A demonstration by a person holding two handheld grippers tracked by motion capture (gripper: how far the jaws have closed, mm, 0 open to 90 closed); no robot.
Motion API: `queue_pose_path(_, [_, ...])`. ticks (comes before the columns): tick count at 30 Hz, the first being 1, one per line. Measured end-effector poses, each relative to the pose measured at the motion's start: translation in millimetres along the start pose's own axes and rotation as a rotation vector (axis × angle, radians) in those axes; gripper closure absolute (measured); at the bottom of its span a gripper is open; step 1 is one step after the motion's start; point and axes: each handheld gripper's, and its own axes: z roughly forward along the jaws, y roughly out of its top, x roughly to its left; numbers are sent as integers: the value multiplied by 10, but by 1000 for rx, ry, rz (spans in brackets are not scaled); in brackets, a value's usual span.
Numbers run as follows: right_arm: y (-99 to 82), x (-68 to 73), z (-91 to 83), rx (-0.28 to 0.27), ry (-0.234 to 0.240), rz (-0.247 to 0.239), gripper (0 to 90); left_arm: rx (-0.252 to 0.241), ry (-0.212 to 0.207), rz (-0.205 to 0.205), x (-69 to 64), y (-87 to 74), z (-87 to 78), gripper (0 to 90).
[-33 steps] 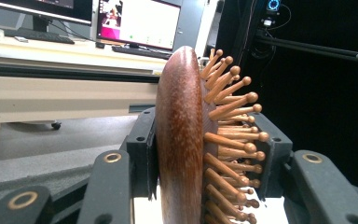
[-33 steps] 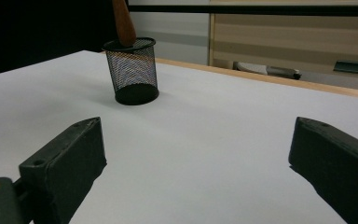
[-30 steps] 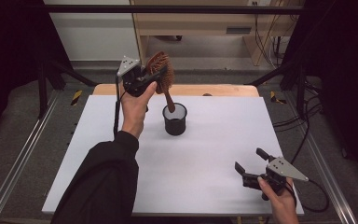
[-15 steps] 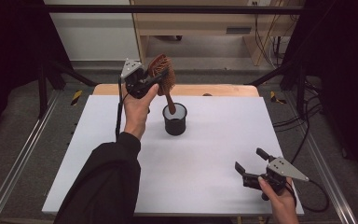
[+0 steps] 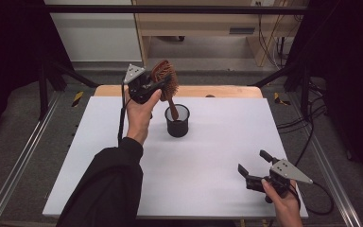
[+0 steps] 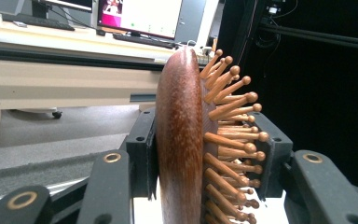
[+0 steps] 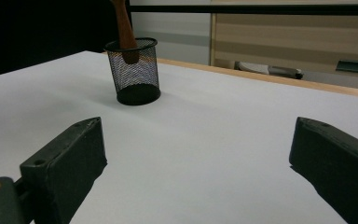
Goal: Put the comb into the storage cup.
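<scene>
A brown wooden hairbrush with peg bristles is clamped by its head in my left gripper, held up over the back middle of the white table. Its handle tip dips into a black mesh cup that stands upright on the table. In the left gripper view the two pads press on the back and bristle side of the hairbrush. My right gripper rests low at the table's front right, jaws wide apart with nothing between them. From the right gripper view the mesh cup stands ahead with the brush handle inside.
A wooden board edge runs along the table's far side. Metal rails flank the table on the left and right. Cables trail on the floor at the right, and a wooden bench stands behind.
The left hand has shifted slightly, keeping the brush in the cup. The right gripper has stayed in place.
</scene>
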Motion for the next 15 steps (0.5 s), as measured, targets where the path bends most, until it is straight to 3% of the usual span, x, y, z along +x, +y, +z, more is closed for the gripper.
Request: queue_pose_path(15, [10, -6, -12, -5, -4, -5, 40, 29, -13, -27, -49, -218, 71, 513])
